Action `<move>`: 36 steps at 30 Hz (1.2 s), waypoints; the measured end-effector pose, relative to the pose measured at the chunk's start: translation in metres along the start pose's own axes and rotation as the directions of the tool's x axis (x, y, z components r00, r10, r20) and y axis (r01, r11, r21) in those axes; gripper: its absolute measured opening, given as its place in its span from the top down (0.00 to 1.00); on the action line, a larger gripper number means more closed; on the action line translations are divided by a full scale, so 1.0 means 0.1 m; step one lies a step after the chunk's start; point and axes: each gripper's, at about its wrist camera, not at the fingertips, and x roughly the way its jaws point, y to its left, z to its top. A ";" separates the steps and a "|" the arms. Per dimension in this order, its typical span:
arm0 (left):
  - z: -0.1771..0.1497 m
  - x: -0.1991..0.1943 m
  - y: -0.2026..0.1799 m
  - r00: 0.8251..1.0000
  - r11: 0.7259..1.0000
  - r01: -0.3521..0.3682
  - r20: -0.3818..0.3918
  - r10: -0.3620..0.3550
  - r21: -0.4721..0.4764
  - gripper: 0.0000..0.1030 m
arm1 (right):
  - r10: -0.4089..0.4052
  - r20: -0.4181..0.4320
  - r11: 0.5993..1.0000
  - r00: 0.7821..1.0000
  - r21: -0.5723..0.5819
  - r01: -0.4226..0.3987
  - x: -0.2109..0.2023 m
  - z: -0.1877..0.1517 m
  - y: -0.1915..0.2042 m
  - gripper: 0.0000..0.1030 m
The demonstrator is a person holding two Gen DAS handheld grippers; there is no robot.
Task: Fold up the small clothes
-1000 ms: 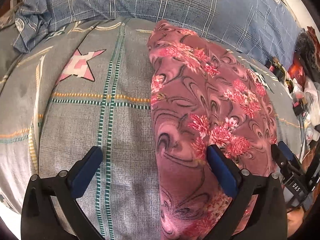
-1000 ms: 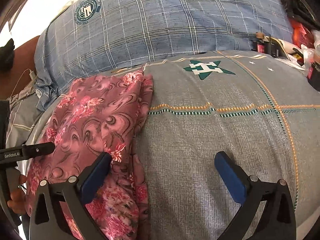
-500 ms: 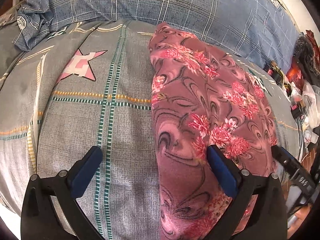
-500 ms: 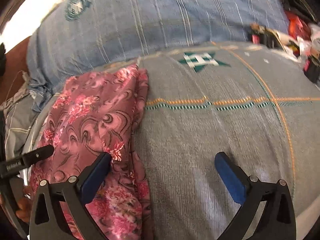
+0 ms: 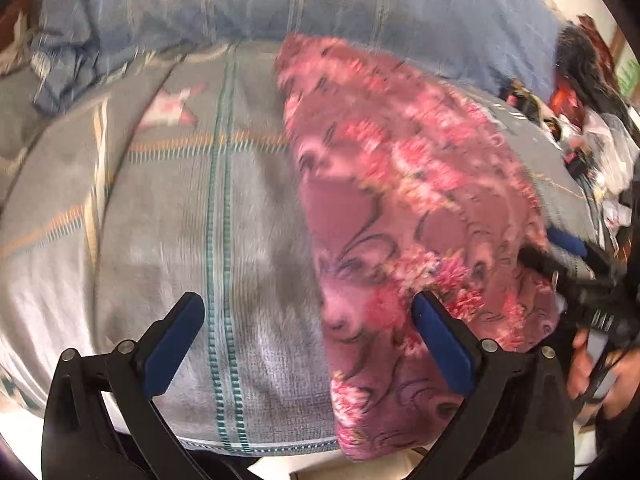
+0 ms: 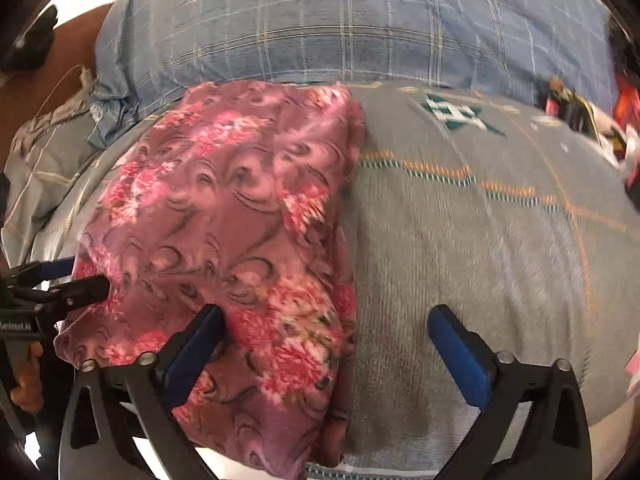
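A pink floral garment point(image 5: 404, 208) lies folded in a long strip on the grey patterned bedspread point(image 5: 192, 208), its near end hanging over the bed's front edge. It also shows in the right wrist view point(image 6: 240, 232). My left gripper point(image 5: 308, 332) is open, its right finger over the garment's left edge. My right gripper point(image 6: 324, 344) is open, its left finger over the garment's right part. Each gripper shows at the other view's edge: the right gripper point(image 5: 568, 252) and the left gripper point(image 6: 68, 280), both at the cloth's sides.
A blue plaid pillow point(image 6: 360, 24) lies along the back of the bed. Clutter point(image 5: 588, 120) sits at the far right beside the bed. The bed's front edge point(image 5: 256, 446) is just below the grippers.
Both grippers have pulled back toward the bed's near edge, and the views are blurred by motion. The garment's near end now hangs over the front edge. Both grippers remain open.
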 end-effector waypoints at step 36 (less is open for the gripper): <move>-0.08 -0.03 -0.20 0.998 0.998 0.055 -0.029 -0.055 0.026 0.00 | 0.351 0.107 0.905 0.930 0.218 -0.366 -0.34 -0.18 -0.61 0.95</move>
